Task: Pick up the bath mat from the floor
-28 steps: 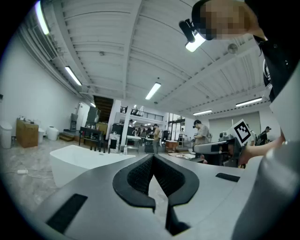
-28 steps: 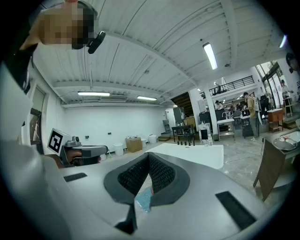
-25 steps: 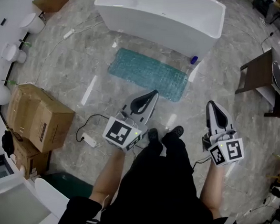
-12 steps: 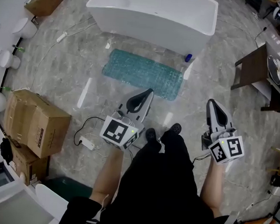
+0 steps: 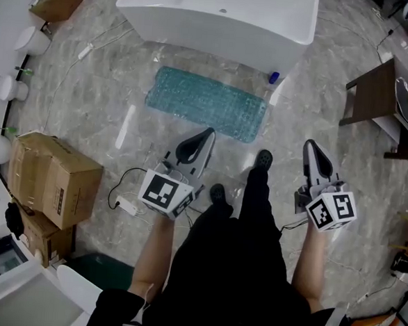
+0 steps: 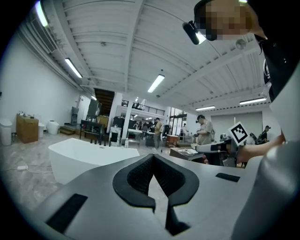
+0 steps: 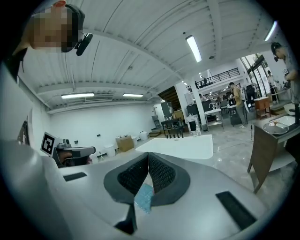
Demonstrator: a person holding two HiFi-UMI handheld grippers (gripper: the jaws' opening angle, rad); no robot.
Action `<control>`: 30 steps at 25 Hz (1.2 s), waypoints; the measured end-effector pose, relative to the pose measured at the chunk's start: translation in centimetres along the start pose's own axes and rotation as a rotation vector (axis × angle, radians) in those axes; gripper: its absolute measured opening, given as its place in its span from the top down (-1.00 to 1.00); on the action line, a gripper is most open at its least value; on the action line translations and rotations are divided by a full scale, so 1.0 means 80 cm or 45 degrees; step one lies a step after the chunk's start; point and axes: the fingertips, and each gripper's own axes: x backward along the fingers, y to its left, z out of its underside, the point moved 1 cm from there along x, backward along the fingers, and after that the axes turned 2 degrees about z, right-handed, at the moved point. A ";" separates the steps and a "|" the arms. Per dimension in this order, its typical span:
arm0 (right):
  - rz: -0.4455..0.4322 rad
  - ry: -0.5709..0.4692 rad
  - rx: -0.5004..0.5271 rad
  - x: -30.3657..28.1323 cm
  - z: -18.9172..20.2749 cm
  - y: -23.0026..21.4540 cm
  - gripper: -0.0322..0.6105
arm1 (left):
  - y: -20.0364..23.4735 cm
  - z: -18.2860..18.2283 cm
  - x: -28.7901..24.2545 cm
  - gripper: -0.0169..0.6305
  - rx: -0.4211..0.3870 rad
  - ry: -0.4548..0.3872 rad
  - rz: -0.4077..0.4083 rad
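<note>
The teal bath mat [image 5: 207, 102] lies flat on the marble floor in front of the white bathtub [image 5: 221, 17]. My left gripper [image 5: 205, 134] points toward the mat's near edge from above, shut and holding nothing. My right gripper [image 5: 310, 146] is held out to the right of the mat, also shut and empty. In the left gripper view the jaws [image 6: 152, 156] meet at their tips, with the bathtub [image 6: 89, 159] beyond. In the right gripper view the closed jaws [image 7: 148, 154] frame a sliver of the mat [image 7: 144, 197].
Cardboard boxes [image 5: 53, 176] stand at the left, with a power strip [image 5: 128, 205] and its cable beside them. A dark wooden table [image 5: 376, 94] is at the right. A small blue bottle [image 5: 273, 77] sits by the tub. The person's feet [image 5: 263, 159] are near the mat.
The person has stepped one foot forward toward the mat, and the tub and mat sit slightly nearer in view. Both grippers stay shut and level.
</note>
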 end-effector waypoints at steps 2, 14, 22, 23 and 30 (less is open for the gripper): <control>-0.021 0.018 -0.011 -0.020 -0.001 -0.030 0.86 | 0.003 -0.001 -0.028 0.93 -0.007 0.023 -0.024; -0.158 0.319 -0.156 -0.139 0.058 -0.234 0.86 | -0.011 0.007 -0.227 0.93 0.065 0.108 -0.183; -0.202 0.508 -0.305 -0.189 0.167 -0.300 0.86 | -0.023 0.077 -0.316 0.93 0.103 0.220 -0.162; -0.199 0.530 -0.316 -0.196 0.182 -0.306 0.86 | -0.023 0.091 -0.328 0.93 0.108 0.241 -0.141; -0.168 0.645 -0.384 -0.240 0.312 -0.333 0.86 | -0.009 0.230 -0.394 0.93 0.094 0.439 0.029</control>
